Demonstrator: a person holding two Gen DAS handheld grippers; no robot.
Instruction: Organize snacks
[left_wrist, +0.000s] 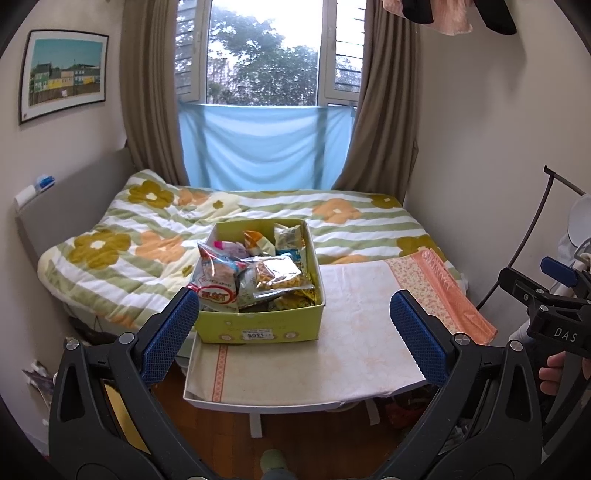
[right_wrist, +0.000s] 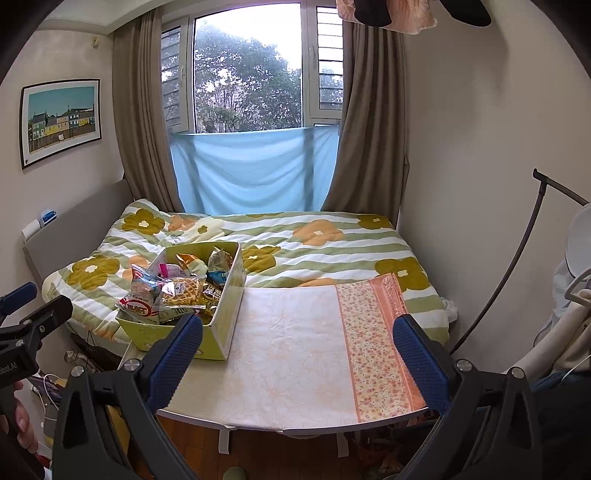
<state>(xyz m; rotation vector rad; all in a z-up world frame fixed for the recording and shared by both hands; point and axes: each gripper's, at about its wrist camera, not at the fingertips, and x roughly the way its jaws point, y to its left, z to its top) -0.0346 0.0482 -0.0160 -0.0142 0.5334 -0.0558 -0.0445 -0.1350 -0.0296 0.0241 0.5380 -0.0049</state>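
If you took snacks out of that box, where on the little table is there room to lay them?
The cloth-covered table is bare from the green snack box across to the orange floral border, and along the near edge. The crowded spot is the box itself, heaped with snack bags at the table's far left corner.

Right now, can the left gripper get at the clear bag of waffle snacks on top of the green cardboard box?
Probably yes. The left gripper is open, and the clear bag of waffle snacks lies uncovered atop the green cardboard box, with nothing between them.
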